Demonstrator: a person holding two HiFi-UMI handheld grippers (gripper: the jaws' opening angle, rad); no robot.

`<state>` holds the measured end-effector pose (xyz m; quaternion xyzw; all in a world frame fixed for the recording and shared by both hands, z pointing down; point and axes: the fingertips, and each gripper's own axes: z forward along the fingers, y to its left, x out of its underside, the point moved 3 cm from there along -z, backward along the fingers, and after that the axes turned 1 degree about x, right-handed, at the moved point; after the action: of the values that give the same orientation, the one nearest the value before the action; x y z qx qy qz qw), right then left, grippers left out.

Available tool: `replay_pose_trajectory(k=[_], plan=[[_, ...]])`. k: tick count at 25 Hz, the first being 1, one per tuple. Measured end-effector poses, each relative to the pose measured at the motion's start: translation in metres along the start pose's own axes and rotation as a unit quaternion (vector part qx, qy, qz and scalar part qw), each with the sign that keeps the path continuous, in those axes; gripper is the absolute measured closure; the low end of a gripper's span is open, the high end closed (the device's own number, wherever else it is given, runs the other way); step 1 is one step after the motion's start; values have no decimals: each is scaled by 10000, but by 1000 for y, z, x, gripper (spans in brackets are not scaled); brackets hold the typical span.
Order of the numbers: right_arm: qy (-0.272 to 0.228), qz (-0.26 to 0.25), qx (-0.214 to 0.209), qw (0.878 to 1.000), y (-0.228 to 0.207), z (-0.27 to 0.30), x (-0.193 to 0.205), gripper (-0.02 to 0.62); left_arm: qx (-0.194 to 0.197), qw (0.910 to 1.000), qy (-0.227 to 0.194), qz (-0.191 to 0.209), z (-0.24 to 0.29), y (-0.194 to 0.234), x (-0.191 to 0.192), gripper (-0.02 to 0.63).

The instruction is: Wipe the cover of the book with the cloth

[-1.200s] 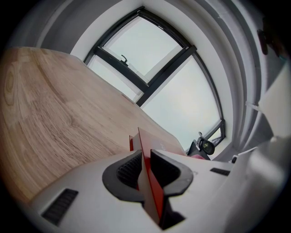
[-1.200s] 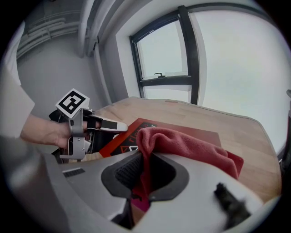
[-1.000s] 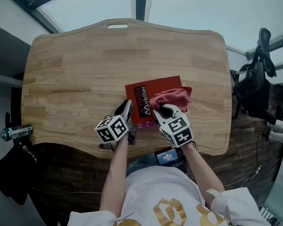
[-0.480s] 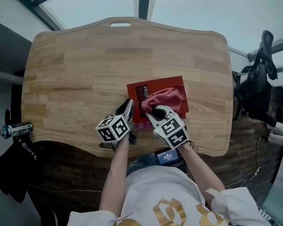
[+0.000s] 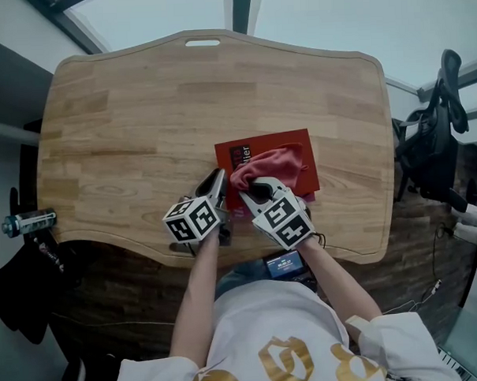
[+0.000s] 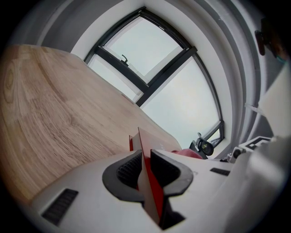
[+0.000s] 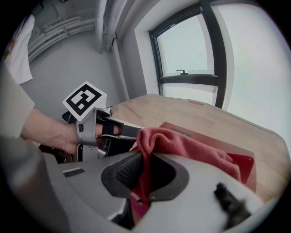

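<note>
A red book [image 5: 299, 143] lies flat on the wooden table [image 5: 141, 119], near its front edge. A crumpled pink-red cloth [image 5: 265, 165] rests on the book's cover, reaching toward its left part. My right gripper [image 5: 250, 185] is shut on the cloth [image 7: 182, 145], which bunches up between its jaws. My left gripper [image 5: 217, 177] sits at the book's left edge and is shut on the red cover [image 6: 148, 177], seen edge-on between its pads. In the right gripper view the left gripper [image 7: 125, 132] and the hand holding it sit just left of the cloth.
An office chair [image 5: 437, 130] stands off the table's right side. A small metal and black object [image 5: 23, 224] sits past the table's left edge. The table's far edge has a handle slot [image 5: 203, 43]. Windows [image 6: 150, 59] lie beyond the table.
My right gripper has dragged the cloth leftward across the book's cover, from its right edge toward its left part. The left gripper has stayed put on the book's left edge.
</note>
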<state>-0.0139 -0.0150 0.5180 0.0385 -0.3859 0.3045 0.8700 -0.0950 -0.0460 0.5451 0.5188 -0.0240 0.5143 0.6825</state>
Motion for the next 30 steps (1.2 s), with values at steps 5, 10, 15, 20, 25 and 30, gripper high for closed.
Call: replay_pose_trajectory(k=[5, 10, 15, 20, 25, 30], plan=[[2, -21, -27, 10000, -4, 6, -6, 540, 14, 10000, 8, -9, 1, 1, 0, 538], [-36, -51, 20, 10000, -12, 9, -13, 540, 48, 10000, 24, -63, 0, 0, 1, 538], [-80, -67, -42, 9999, -17, 15, -20, 540, 69, 10000, 29, -48, 1, 0, 0, 538], [-72, -88, -83, 9999, -23, 21, -24, 540, 65, 10000, 58, -20, 1, -1, -1, 538], [-115, -35, -161, 9998, -27, 26, -28, 540, 10, 10000, 28, -45, 0, -1, 0, 540], [-136, 42, -232, 9996, -32, 31, -33, 540, -8, 10000, 20, -40, 1, -1, 0, 541]])
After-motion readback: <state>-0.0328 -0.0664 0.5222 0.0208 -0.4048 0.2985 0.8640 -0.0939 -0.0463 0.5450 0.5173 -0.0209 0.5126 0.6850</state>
